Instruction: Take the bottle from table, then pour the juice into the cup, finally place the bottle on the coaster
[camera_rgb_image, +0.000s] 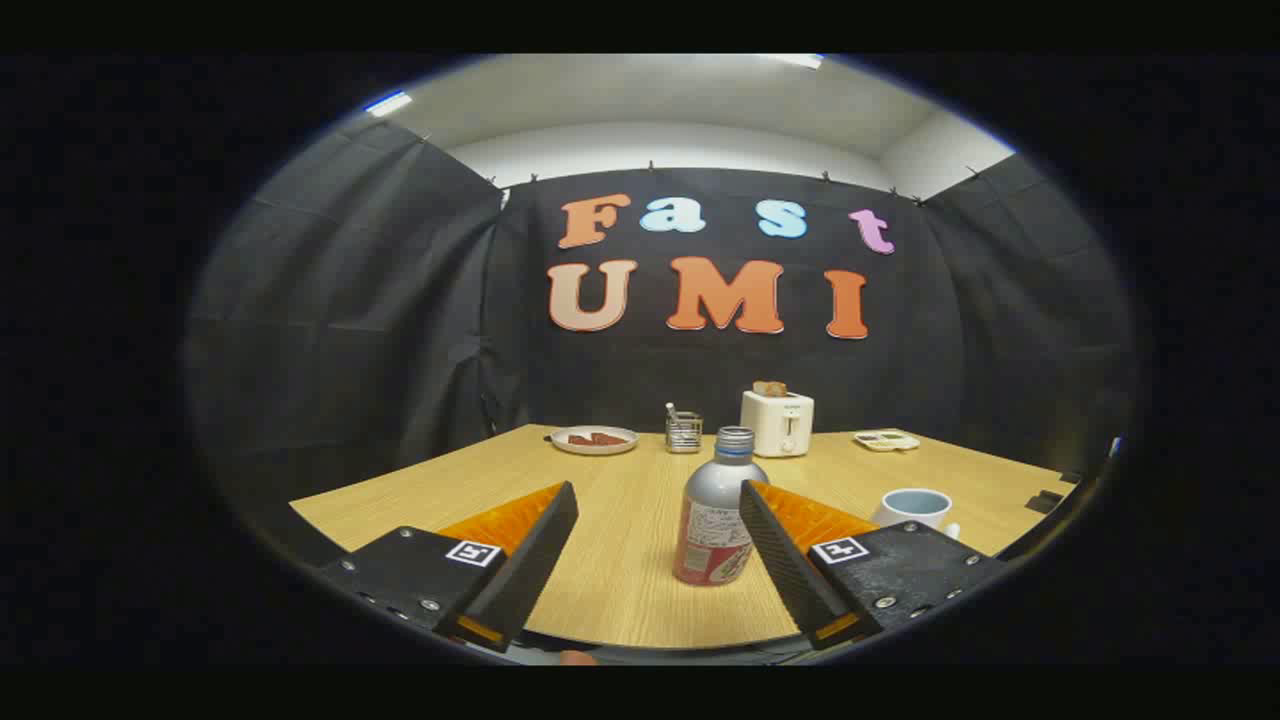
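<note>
Wood-grain tabletop (620, 560) carries the bottle (718, 520), upright between the gripper (658, 500) fingers, close against the right one. Jaws spread wide, gripping nothing. Just right of the bottle, behind the right finger, sits the cup (915, 507). Farther back stand a toaster (777, 422), wire holder (684, 432), plate (594, 440) and small tray (886, 440).

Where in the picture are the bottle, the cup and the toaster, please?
bottle (722, 500): gripper view, on its silver body.
cup (908, 510): gripper view, on its outer wall.
toaster (777, 423): gripper view, on its front face.
</note>
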